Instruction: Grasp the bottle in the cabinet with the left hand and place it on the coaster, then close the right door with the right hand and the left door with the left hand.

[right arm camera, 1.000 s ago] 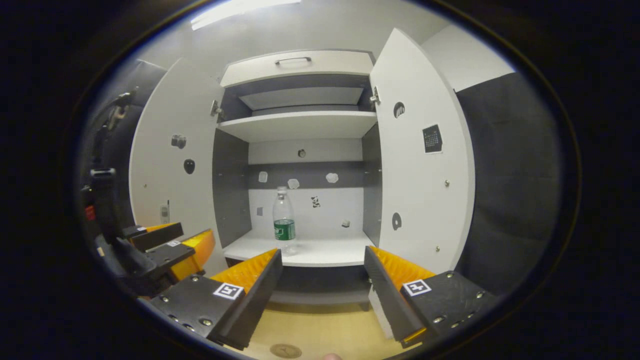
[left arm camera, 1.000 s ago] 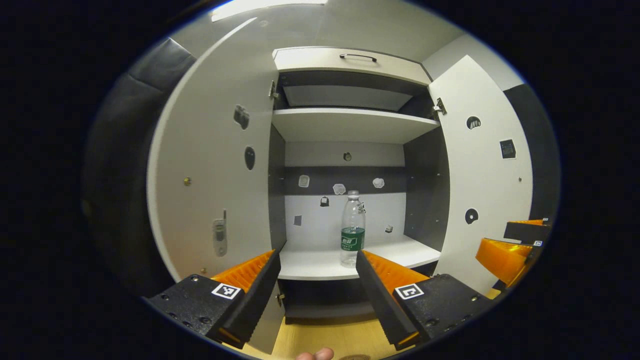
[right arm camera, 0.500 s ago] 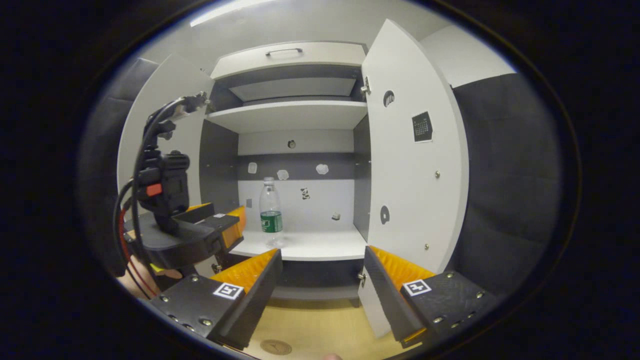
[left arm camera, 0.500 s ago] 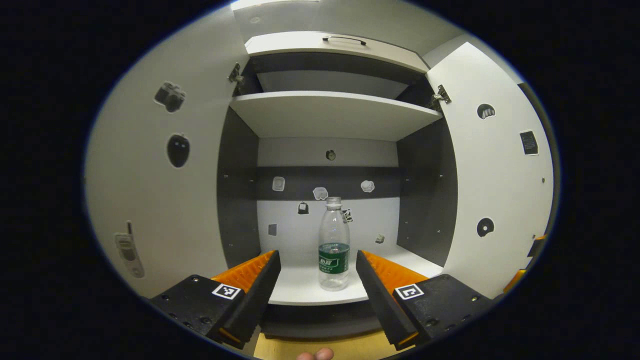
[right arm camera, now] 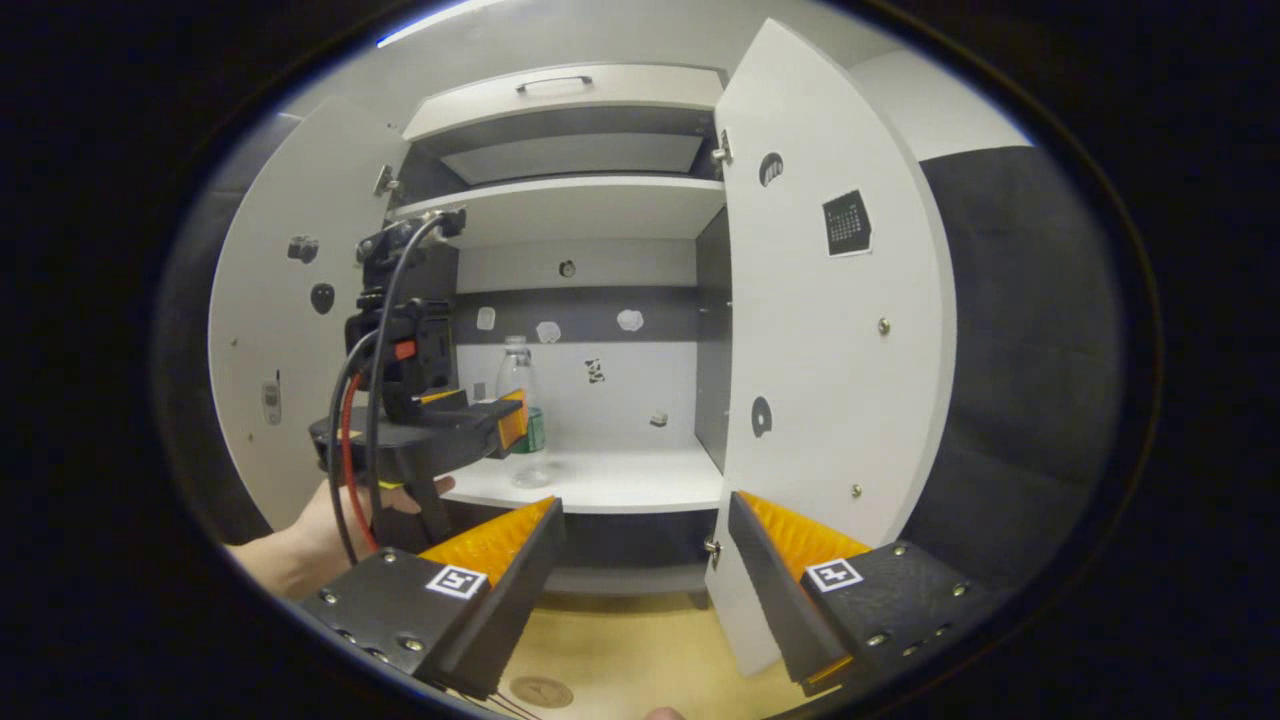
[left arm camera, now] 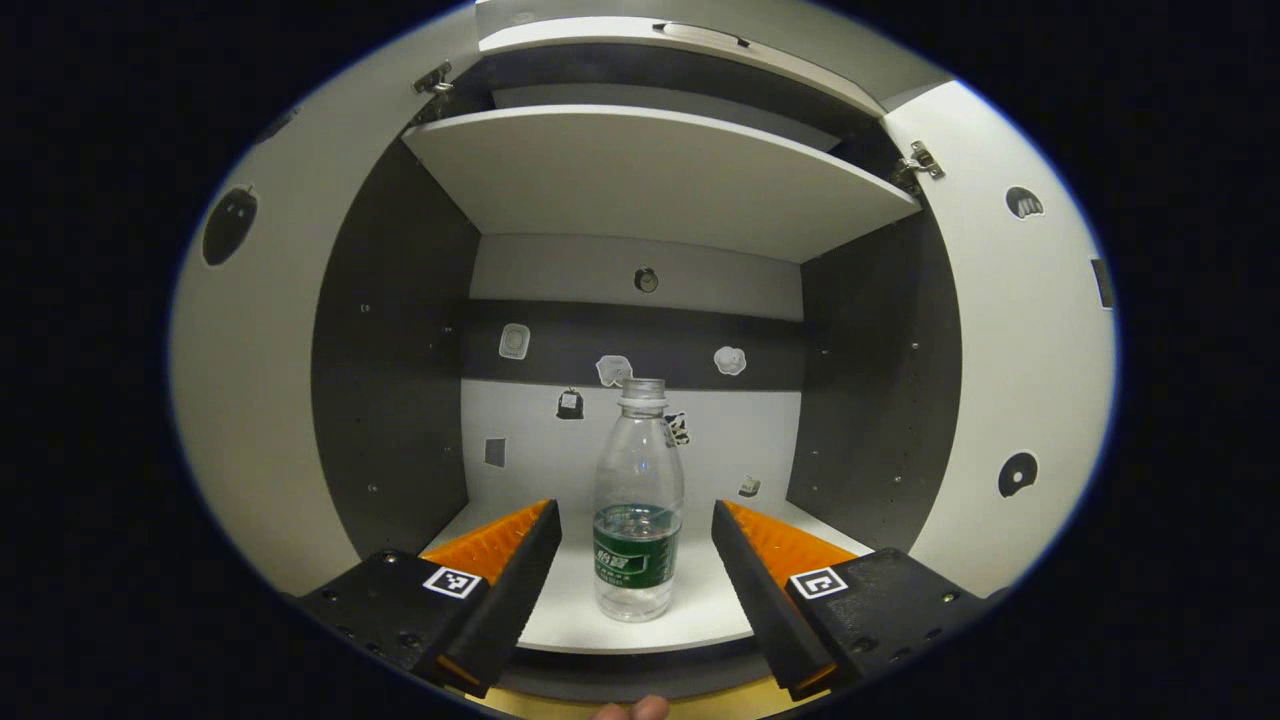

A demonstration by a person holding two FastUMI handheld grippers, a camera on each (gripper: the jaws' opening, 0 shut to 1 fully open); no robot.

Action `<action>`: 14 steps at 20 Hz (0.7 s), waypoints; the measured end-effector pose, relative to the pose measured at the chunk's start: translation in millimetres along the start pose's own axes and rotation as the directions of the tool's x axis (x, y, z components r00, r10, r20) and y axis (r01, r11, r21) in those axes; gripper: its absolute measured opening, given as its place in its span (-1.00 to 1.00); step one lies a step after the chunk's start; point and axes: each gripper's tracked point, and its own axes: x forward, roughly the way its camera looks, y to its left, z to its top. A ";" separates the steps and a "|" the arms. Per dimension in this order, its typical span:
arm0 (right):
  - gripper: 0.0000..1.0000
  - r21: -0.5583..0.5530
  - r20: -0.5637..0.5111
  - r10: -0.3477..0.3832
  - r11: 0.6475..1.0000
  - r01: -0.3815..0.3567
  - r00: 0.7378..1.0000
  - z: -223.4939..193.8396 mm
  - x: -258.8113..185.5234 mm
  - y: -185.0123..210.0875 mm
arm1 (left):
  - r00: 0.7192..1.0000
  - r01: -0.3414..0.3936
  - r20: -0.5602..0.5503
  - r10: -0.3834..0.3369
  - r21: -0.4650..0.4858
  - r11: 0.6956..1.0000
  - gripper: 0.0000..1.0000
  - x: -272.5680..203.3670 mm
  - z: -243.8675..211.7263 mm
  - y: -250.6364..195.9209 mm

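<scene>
From the right gripper view, the left tool (right arm camera: 505, 420) partly hides the water bottle (left arm camera: 638, 510) near the shelf's (left arm camera: 700, 610) front edge, spread around it untouched. The right tool (right arm camera: 645, 545), also spread, fronts the right door (right arm camera: 830, 330).

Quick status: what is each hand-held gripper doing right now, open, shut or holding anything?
Left hand-held gripper: open, fingers either side of the bottle, not gripping it.
Right hand-held gripper: open, holding nothing.

The left claw (left arm camera: 632, 560) has advanced into the cabinet (left arm camera: 400, 330), its open fingers now flanking the bottle (left arm camera: 638, 500).
</scene>
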 end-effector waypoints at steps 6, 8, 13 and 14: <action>1.00 0.002 -0.020 -0.013 1.000 0.013 1.000 -7.1 7.9 -2.9 | 1.000 -0.008 -0.016 0.008 0.021 1.000 0.92 35.1 -9.0 3.9; 1.00 0.003 -0.031 -0.017 1.000 0.017 0.999 -10.9 9.9 -4.9 | 1.000 -0.013 -0.026 0.014 0.023 1.000 0.93 45.9 -12.7 5.5; 1.00 0.011 -0.048 -0.018 1.000 0.019 0.999 -15.1 10.2 -8.5 | 0.999 -0.032 -0.042 0.034 0.046 0.998 0.79 62.8 -20.1 8.8; 1.00 0.011 -0.049 -0.021 1.000 0.022 0.999 -16.7 9.5 -9.9 | 0.999 -0.028 -0.042 0.029 0.041 0.999 0.65 60.8 -19.0 7.0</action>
